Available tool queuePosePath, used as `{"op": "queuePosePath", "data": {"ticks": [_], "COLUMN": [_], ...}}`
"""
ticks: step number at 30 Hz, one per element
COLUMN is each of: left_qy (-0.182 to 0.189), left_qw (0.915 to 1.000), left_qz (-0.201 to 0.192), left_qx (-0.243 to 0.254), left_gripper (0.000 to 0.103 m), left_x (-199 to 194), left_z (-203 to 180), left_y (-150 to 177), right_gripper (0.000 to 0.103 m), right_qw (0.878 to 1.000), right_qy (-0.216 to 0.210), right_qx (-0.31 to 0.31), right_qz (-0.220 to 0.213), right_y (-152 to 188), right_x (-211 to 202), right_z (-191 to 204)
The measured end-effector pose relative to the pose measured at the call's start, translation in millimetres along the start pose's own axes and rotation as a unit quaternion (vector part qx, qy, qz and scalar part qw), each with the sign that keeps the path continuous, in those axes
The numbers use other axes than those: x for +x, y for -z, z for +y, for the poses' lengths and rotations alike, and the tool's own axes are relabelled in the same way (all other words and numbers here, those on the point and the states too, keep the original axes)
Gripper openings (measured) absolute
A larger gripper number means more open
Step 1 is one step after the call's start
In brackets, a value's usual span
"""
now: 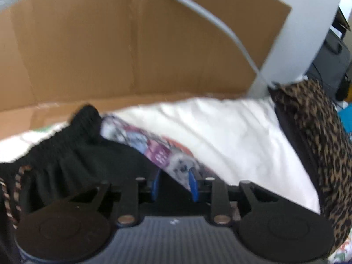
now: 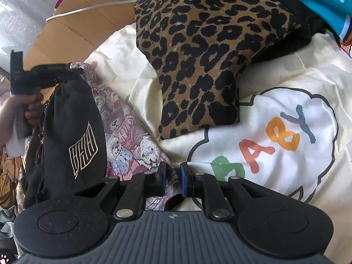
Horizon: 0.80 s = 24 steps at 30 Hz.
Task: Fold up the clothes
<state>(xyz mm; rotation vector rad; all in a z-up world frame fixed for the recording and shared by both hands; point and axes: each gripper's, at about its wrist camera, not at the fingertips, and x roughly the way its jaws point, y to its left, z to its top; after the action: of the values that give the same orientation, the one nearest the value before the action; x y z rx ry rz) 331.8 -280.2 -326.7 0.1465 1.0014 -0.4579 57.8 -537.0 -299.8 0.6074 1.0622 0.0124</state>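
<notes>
Both grippers clamp the black shorts [image 2: 72, 132]: the left gripper [image 2: 76, 71] pinches their far end, the right gripper [image 2: 172, 180] their bear-print near edge.

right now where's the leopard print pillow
In the right wrist view the leopard print pillow lies top centre on the cream BABY sheet, right of the bear-print garment.
</notes>
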Motion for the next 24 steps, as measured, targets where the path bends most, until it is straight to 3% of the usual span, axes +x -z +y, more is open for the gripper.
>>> {"op": "queuePosePath", "data": {"ticks": [7,11,15,24], "left_qy": [-0.051,-0.083,-0.113,-0.137], "left_qw": [0.9969,0.9921,0.9864,0.9786], "left_qz": [0.034,0.058,0.078,0.098], "left_qx": [0.049,0.074,0.090,0.118], "left_gripper": [0.028,0.015,0.004,0.005], "left_x": [12,12,14,17], "left_z": [11,20,26,35], "left_y": [20,18,14,17], "right_gripper": [0.014,0.014,0.014,0.014], "right_qw": [1.000,1.000,0.999,0.993], "right_qy": [-0.005,-0.006,-0.017,-0.062], "right_qx": [0.001,0.007,0.010,-0.054], "right_qz": [0.005,-0.001,-0.042,-0.081], "right_y": [2,1,-3,-49], "right_x": [1,-1,-12,4], "right_z": [-2,-3,1,47]}}
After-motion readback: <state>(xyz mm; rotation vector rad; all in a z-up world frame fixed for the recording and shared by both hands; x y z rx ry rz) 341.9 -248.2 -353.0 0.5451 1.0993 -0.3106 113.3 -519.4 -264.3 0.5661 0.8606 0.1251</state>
